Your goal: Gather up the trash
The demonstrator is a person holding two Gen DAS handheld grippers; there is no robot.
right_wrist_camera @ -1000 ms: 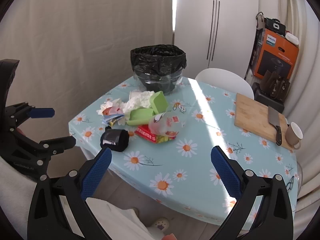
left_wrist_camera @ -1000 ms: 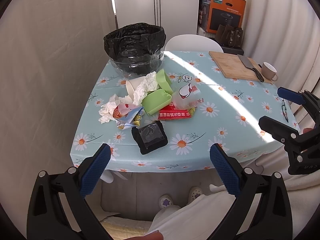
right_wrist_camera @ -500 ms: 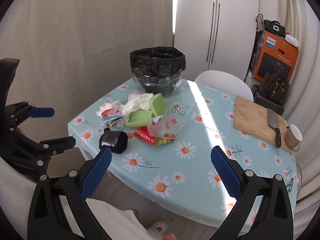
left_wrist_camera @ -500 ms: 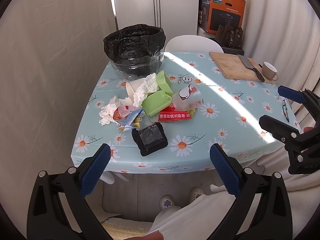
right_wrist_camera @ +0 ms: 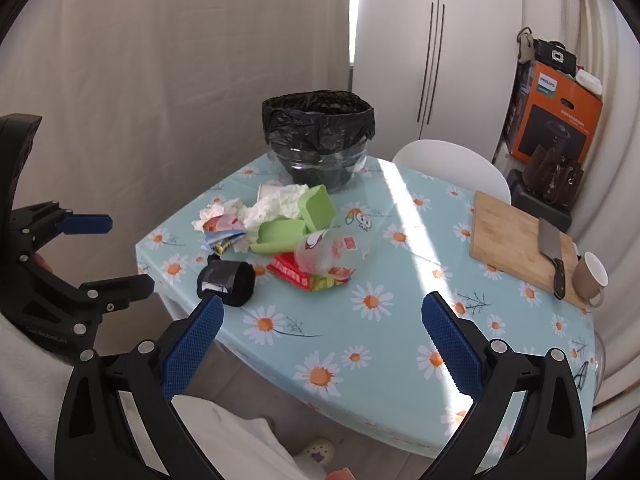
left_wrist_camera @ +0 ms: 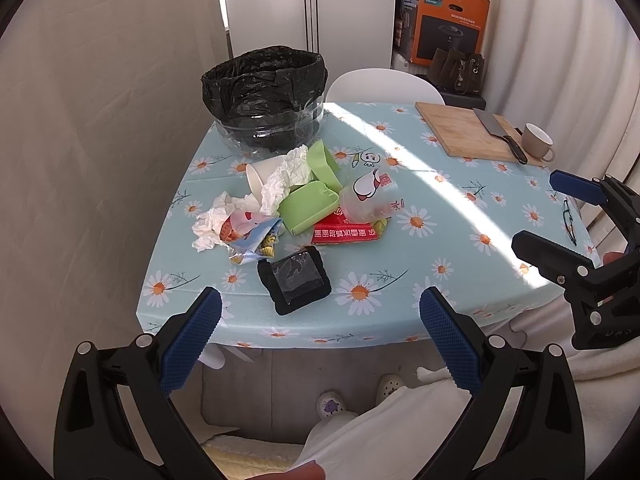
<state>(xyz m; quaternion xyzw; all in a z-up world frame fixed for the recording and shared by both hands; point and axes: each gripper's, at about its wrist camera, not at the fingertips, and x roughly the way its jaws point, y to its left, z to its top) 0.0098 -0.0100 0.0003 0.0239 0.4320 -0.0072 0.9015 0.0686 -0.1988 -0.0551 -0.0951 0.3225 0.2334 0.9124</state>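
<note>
Evidently nothing is collected yet — the trash pile [left_wrist_camera: 296,208] lies near the table's [left_wrist_camera: 440,264] left edge, just before the black-lined bin [left_wrist_camera: 264,96] at its far corner. Left gripper [left_wrist_camera: 320,312] and right gripper [right_wrist_camera: 320,316] hover spread wide, empty — short of the near edge.

A heap of trash lies near the table's left corner: crumpled white tissues [left_wrist_camera: 280,184], a tipped paper cup [left_wrist_camera: 258,174], two green plastic containers [left_wrist_camera: 308,204], a clear printed cup [left_wrist_camera: 370,196] on its side, a red wrapper [left_wrist_camera: 346,236] and a black pouch [left_wrist_camera: 294,280]. Just behind stands the black-lined bin [left_wrist_camera: 264,100], upright and open.
</note>
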